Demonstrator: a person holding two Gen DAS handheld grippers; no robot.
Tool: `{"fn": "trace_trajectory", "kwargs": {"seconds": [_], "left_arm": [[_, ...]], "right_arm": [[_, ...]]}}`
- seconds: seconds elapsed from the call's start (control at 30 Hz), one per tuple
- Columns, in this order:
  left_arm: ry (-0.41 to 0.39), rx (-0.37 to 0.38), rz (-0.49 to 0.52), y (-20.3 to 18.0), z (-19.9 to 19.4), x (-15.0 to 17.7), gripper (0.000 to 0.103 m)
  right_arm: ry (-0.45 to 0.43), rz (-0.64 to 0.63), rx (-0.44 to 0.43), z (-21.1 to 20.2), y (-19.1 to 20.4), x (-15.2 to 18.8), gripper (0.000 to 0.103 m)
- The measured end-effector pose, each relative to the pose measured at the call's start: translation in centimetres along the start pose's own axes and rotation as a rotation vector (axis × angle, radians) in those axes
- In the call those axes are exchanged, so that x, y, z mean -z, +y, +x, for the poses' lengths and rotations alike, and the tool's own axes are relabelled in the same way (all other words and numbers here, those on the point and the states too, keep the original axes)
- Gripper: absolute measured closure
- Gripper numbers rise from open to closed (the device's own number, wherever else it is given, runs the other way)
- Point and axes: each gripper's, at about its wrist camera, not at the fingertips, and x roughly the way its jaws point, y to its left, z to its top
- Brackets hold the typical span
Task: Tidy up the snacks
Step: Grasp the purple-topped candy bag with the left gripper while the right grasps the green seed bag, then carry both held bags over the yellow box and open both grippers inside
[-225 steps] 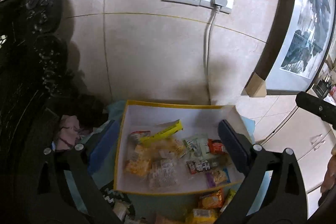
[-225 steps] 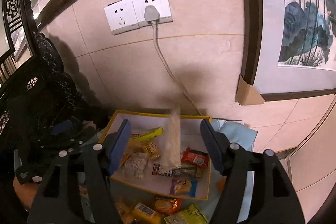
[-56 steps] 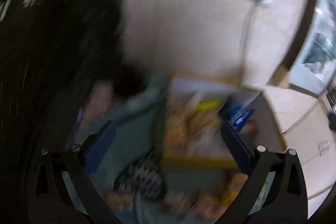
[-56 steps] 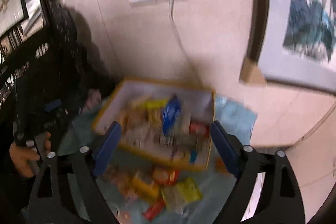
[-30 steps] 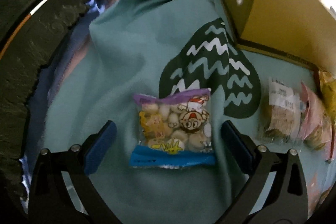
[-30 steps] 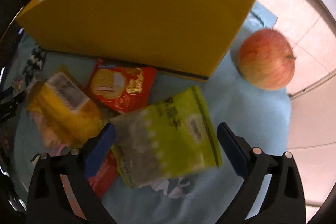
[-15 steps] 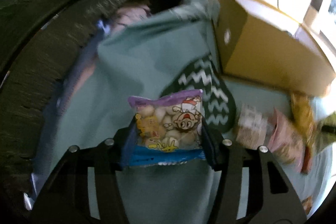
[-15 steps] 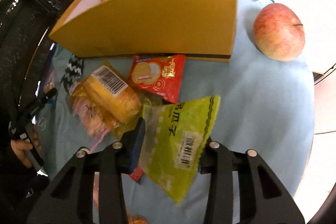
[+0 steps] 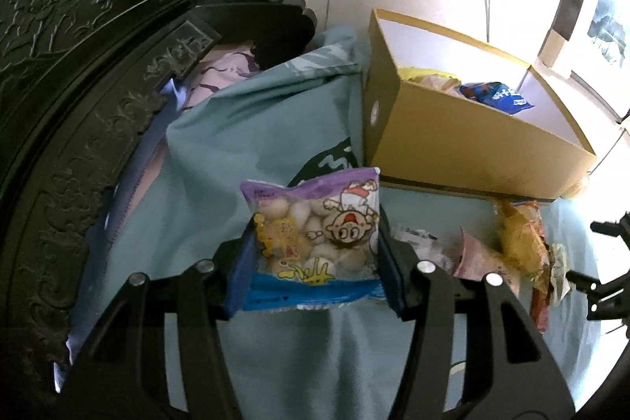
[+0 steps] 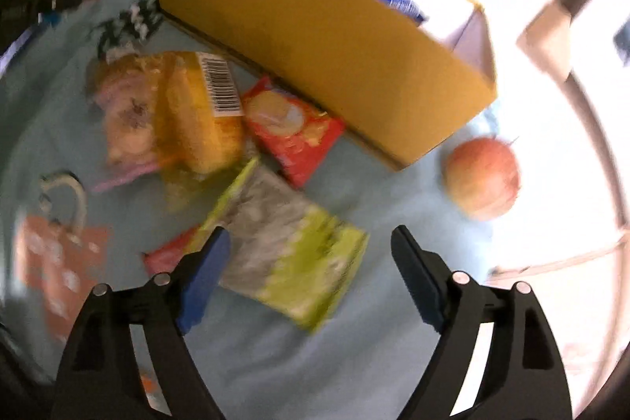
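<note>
My left gripper point(image 9: 313, 262) is shut on a purple and blue cartoon snack bag point(image 9: 315, 235) and holds it above the teal cloth, left of the yellow box point(image 9: 464, 144). A blue packet point(image 9: 496, 97) lies in the box. My right gripper point(image 10: 307, 274) is open, its jaws wide, over a green and grey snack bag point(image 10: 291, 250) lying on the cloth. A red packet point(image 10: 291, 128) and a yellow barcode packet point(image 10: 201, 121) lie in front of the yellow box point(image 10: 334, 38).
A red apple point(image 10: 484, 180) sits right of the box. A pink packet point(image 10: 126, 121) and an orange packet point(image 10: 59, 262) lie at the left. Dark carved furniture point(image 9: 78, 65) borders the cloth on the left. A tiled wall stands behind the box.
My left gripper has lifted the cartoon bag off the cloth. My right gripper had closed on the green bag and has now opened; the bag lies on the cloth.
</note>
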Motion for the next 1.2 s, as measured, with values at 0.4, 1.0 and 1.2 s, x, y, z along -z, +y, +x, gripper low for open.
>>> {"fn": "trace_trajectory", "kwargs": {"seconds": [0.4,1.0,1.2], "left_arm": [[0.056,0.032,0.019,-1.0,0.9,0.9,0.047],[0.054,0.086,0.002,-1.9,0.8,0.6,0.046],[0.066,0.097,0.011,-2.4,0.6,0.7,0.046]], "right_arm": [[0.089,-0.451,-0.131,2.7,1.8,0.4,0.011],[0.150,0.321,-0.470,3.7,-6.5,1.6,0.044],[0.151,0.304,-0.483,2.9,-3.8,2.7,0.030]]}}
